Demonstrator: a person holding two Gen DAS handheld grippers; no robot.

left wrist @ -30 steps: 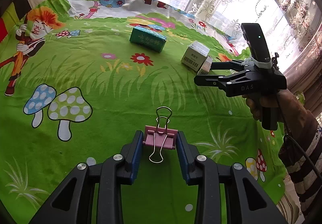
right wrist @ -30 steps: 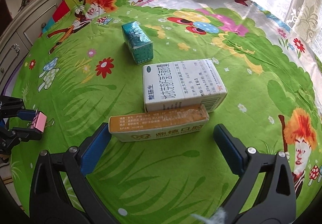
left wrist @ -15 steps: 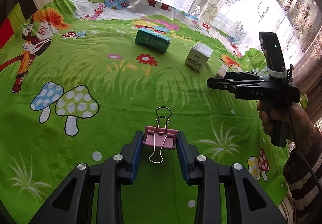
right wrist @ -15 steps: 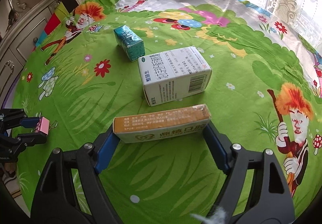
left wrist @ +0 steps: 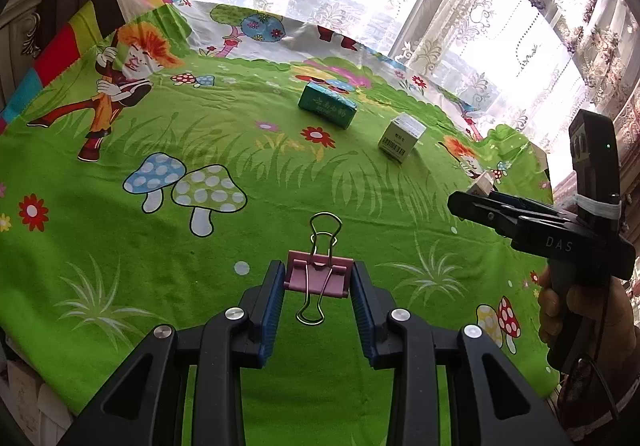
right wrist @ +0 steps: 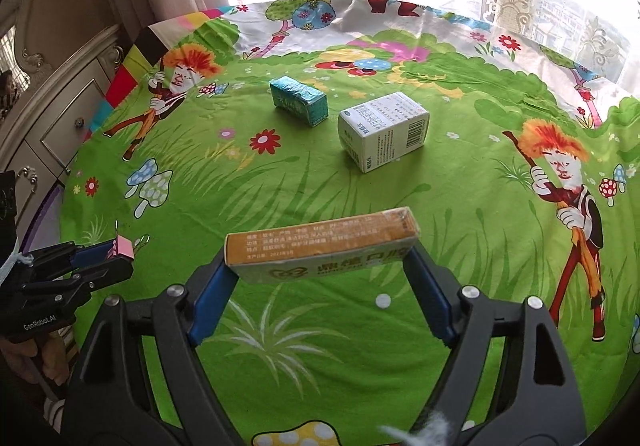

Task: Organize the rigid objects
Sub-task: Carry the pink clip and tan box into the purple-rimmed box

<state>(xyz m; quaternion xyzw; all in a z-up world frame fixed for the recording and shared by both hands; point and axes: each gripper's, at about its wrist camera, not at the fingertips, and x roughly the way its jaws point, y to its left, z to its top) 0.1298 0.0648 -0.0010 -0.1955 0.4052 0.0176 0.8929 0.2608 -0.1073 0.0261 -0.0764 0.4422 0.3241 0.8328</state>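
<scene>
Gripping a pink binder clip (left wrist: 318,278), the left tongs (left wrist: 318,282) hang over the worktop (left wrist: 200,246); right tongs (right wrist: 320,266) clamp an orange carton (right wrist: 320,250) above it, teal box (right wrist: 298,99) and white box (right wrist: 382,135) sitting further back.

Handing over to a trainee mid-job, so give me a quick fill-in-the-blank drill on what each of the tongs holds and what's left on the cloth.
1. The left tongs are shut on a pink ____.
2. The right tongs grip a long box whose top face is ____ in colour.
3. Lying on the tablecloth beside the white box is a box coloured ____.

Missing words: binder clip; orange; teal
</scene>
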